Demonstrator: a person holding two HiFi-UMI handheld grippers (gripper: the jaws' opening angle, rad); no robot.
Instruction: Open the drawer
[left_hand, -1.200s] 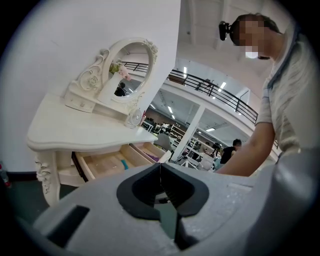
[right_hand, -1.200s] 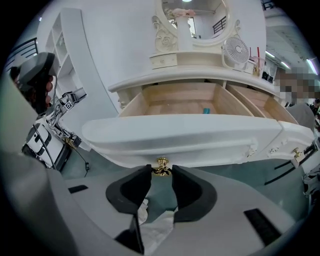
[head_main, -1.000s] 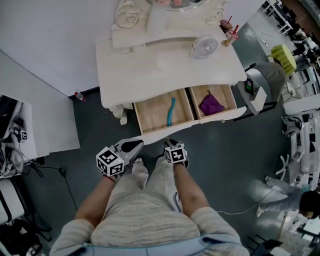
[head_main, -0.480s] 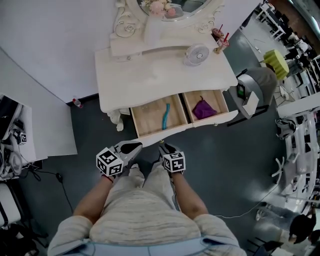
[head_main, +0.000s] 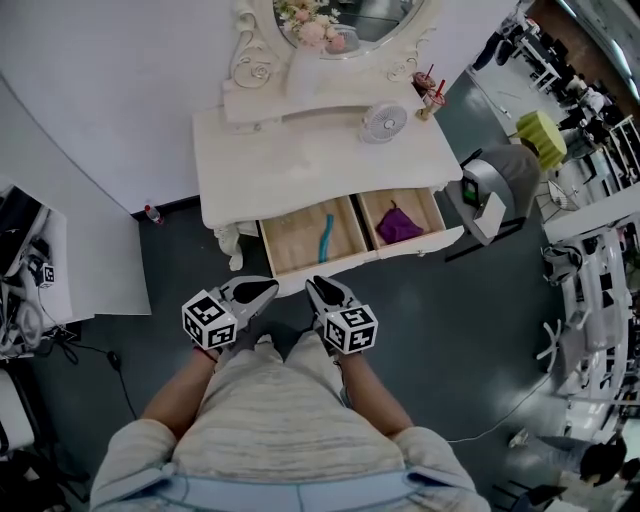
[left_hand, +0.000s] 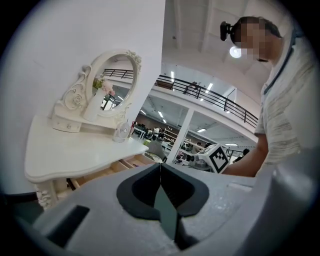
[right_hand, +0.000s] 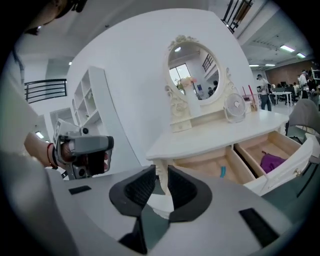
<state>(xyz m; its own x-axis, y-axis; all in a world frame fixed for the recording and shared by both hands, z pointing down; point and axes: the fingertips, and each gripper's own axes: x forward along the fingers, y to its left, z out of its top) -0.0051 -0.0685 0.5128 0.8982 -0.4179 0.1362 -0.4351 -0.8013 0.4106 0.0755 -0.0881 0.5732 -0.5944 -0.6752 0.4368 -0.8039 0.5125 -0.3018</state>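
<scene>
The pale wooden drawer (head_main: 298, 243) of the white bench (head_main: 300, 165) is seen pulled out, so the task is judged done; the left tool (head_main: 264, 291) is pressed together; the right tool (head_main: 316, 288) is being closed on nothing.

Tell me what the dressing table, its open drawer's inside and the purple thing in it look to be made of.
Dressing table: likely painted wood, cream, smooth satin top with carved scrollwork.
Drawer inside: bare light wood or plywood, matt, unpainted tan.
Purple thing: seemingly soft cloth, crumpled with folds; too small to be sure.
</scene>
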